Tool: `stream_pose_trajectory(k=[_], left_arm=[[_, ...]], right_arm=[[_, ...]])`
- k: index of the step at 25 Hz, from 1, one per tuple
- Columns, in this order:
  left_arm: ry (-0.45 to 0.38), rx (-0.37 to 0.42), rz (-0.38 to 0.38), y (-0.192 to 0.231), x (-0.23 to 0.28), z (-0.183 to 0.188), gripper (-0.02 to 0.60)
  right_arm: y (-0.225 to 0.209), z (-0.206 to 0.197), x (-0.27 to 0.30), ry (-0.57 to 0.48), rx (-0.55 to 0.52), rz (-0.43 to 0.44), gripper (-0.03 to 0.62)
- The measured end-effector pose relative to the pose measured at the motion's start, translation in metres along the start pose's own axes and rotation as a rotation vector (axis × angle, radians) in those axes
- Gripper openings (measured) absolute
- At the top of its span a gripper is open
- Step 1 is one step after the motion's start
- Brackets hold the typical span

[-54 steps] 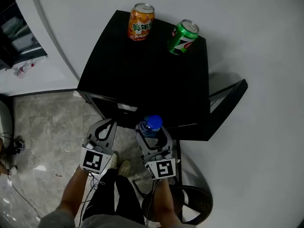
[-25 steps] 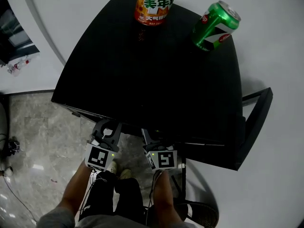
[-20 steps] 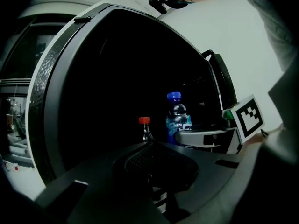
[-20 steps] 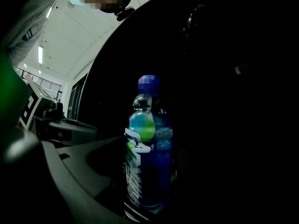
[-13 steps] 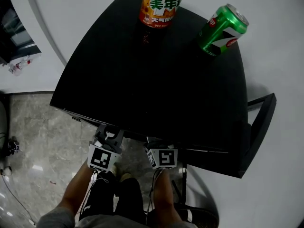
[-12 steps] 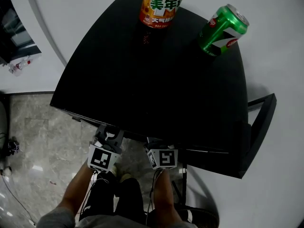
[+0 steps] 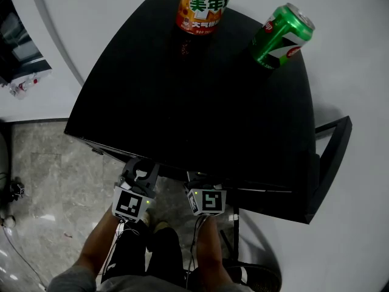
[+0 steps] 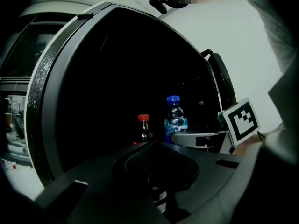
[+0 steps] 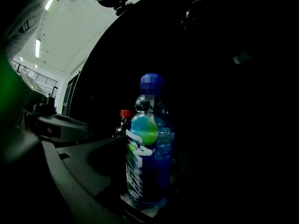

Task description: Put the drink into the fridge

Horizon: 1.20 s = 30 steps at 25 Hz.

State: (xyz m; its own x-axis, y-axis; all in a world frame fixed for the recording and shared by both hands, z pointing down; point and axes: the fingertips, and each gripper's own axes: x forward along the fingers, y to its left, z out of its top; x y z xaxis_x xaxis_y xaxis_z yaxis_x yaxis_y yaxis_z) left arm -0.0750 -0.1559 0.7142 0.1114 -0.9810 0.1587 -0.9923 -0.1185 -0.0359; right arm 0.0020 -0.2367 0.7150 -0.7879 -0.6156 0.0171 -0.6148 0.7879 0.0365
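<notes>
Right gripper point(image 9: 148, 190) clamped on the blue-capped drink bottle point(image 9: 147, 157), jaws on either side of its lower body. The bottle is upright in the dark opening of the black fridge point(image 7: 194, 102) (can't tell if it rests on a shelf). A red-capped bottle point(image 9: 124, 121) stands just beside and behind it. Left gripper point(image 8: 152, 167) has its jaws fully together with nothing in them, and is level at the fridge front, left of the right gripper. Fridge door point(image 7: 331, 163) stands open on the right. On the fridge top are an orange can point(image 7: 203, 5) and a green can point(image 7: 281, 35), apart. Marble floor point(image 7: 48, 181) below.
</notes>
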Motion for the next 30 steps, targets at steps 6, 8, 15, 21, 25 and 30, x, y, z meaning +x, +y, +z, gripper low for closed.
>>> stream_pose_trajectory(k=[6,8,15,21,25,30], left_arm=[[-0.008,-0.003,-0.002,0.0,-0.008,0.011,0.005],[-0.01,-0.002,-0.004,-0.002,-0.013,0.016,0.005],[-0.016,-0.003,-0.01,-0.011,-0.032,0.042,0.005],[-0.015,-0.001,-0.008,-0.016,-0.05,0.077,0.005],[-0.013,-0.011,-0.004,-0.018,-0.061,0.1,0.005],[-0.011,0.017,-0.006,-0.024,-0.077,0.128,0.005]], right_arm=[[0.001,0.012,-0.01,0.004,0.017,-0.01,0.321],[0.003,0.018,-0.016,0.006,0.018,-0.012,0.321],[0.014,0.045,-0.035,0.018,0.008,-0.015,0.321],[0.024,0.078,-0.049,0.03,0.019,0.008,0.321],[0.032,0.105,-0.061,0.031,0.018,0.024,0.321],[0.045,0.139,-0.078,0.046,0.05,0.037,0.319]])
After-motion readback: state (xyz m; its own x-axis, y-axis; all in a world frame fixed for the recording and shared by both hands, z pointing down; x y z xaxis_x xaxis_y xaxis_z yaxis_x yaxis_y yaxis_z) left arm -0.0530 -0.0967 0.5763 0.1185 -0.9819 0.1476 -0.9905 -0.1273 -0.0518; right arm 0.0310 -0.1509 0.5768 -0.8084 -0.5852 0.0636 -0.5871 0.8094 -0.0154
